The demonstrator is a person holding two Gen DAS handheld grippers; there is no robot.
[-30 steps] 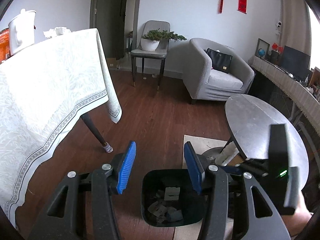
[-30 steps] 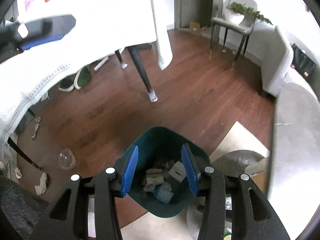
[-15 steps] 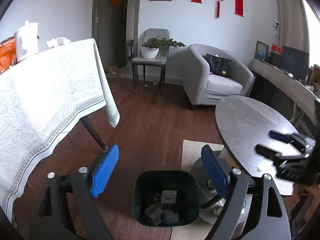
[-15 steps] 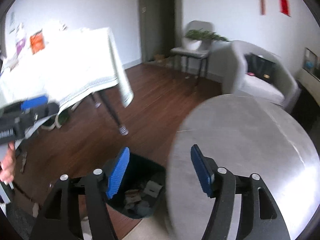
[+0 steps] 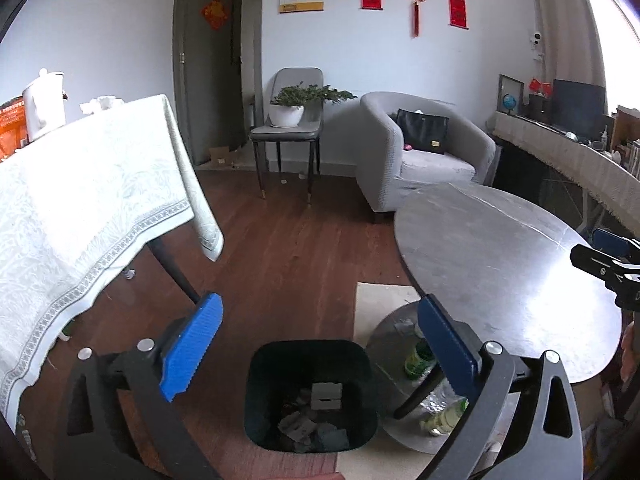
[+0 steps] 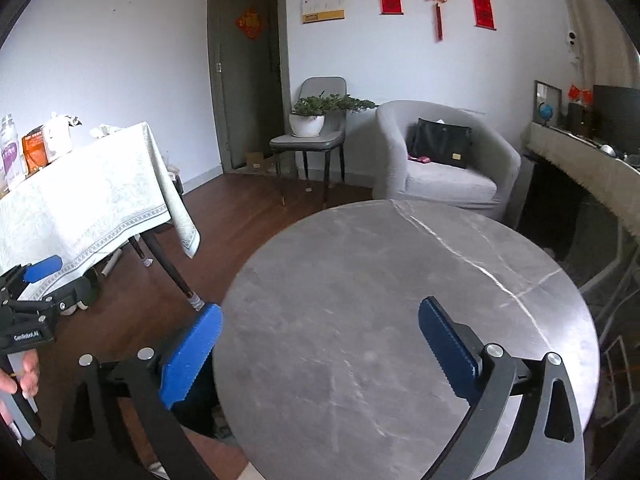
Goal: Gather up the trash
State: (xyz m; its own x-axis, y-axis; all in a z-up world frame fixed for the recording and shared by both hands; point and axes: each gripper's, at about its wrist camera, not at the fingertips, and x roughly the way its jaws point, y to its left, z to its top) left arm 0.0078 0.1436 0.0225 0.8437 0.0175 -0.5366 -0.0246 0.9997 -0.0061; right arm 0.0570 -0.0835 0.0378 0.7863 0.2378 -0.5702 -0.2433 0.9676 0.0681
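One round grey marble-veined tabletop (image 6: 400, 300)

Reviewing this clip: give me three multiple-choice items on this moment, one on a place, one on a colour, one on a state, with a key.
1. Where does the bin stand?
A. On the round table
B. On the floor beside the round table
C. On the armchair

2. What colour are the pads of the left gripper?
A. Blue
B. Red
C. Yellow

3. How does the right gripper stand?
A. Shut on a bottle
B. Shut on paper
C. Open, nothing held

Key: 1 B, the left wrist view shows the dark bin on the wood floor by the table's base. 2 A, both ribbed pads are blue. 3 C, its jaws have just been opening, stand wide over the grey tabletop, and nothing is between them.
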